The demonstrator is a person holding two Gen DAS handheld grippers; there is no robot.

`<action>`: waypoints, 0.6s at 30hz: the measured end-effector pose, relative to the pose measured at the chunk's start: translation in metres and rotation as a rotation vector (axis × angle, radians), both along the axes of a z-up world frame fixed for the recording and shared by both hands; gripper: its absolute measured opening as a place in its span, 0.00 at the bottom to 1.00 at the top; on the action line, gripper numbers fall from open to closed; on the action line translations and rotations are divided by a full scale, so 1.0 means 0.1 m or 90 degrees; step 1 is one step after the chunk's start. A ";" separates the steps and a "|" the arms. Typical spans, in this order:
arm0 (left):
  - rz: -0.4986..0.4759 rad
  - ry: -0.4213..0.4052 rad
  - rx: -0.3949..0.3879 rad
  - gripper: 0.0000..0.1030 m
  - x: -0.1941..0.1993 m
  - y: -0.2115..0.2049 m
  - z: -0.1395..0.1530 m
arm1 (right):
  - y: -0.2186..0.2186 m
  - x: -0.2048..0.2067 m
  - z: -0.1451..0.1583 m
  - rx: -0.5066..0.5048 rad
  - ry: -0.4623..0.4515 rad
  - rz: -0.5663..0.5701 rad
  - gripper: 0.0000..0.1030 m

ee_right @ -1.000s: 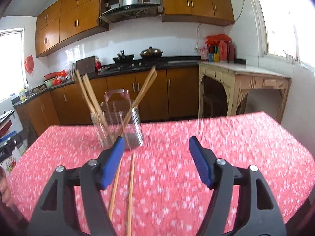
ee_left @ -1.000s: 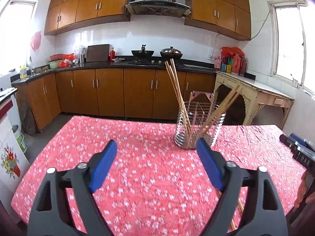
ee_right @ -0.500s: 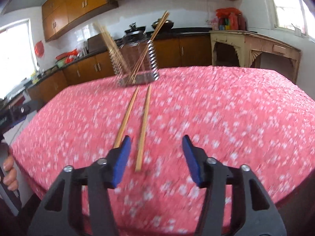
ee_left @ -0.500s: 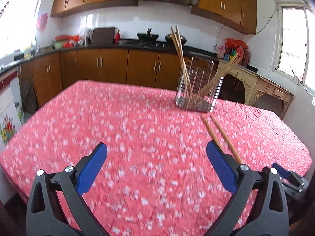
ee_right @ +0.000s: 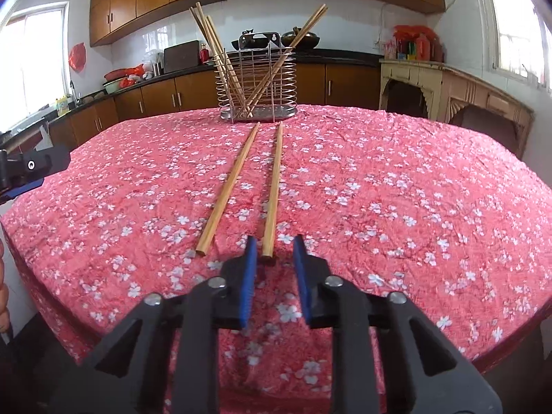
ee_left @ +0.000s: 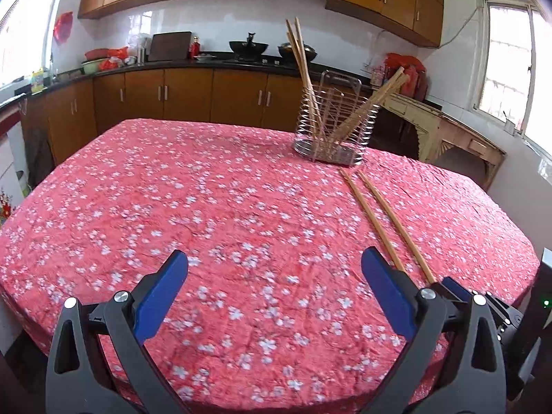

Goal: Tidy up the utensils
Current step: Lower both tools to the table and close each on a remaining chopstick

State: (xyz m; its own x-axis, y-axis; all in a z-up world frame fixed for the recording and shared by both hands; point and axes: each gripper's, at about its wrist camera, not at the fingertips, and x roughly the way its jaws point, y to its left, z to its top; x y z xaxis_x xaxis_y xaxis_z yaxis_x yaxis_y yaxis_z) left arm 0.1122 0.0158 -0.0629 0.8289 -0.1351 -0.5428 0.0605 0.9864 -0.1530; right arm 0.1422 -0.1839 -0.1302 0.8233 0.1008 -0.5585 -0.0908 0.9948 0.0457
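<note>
Two loose wooden chopsticks lie side by side on the red flowered tablecloth (ee_right: 414,189), pointing at a wire utensil holder (ee_right: 258,82) that has several chopsticks standing in it. My right gripper (ee_right: 274,241) sits low at the near end of the right chopstick (ee_right: 274,186). Its jaws are closing with that end between the blue pads, and a gap still shows on each side. The left chopstick (ee_right: 229,186) lies just outside the jaws. My left gripper (ee_left: 274,262) hovers wide open over bare cloth, left of both chopsticks (ee_left: 371,220), with nothing in it. The holder (ee_left: 334,127) stands far ahead.
The table edge runs close under both grippers. Brown kitchen cabinets and a dark counter (ee_left: 172,65) with pots line the back wall. A pale side table (ee_right: 465,89) stands at the right under a window. A hand's fingers (ee_right: 2,293) show at the left edge.
Both grippers sank toward the table and drew back from the holder. The right jaws narrowed from wide apart to a small gap around the right chopstick's end. The left jaws widened slightly.
</note>
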 end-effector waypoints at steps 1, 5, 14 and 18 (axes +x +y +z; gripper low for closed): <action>-0.006 0.001 -0.002 0.97 0.00 -0.02 0.00 | 0.01 0.00 -0.01 -0.001 -0.004 0.001 0.10; -0.024 0.003 -0.005 0.97 0.01 -0.11 -0.01 | 0.00 -0.02 -0.02 -0.001 -0.016 0.000 0.08; -0.078 0.011 -0.012 0.96 0.03 -0.44 -0.10 | -0.44 -0.04 -0.04 0.028 -0.024 -0.112 0.07; -0.122 0.011 -0.007 0.93 0.01 -0.72 -0.16 | -0.63 -0.06 -0.03 0.033 -0.029 -0.147 0.07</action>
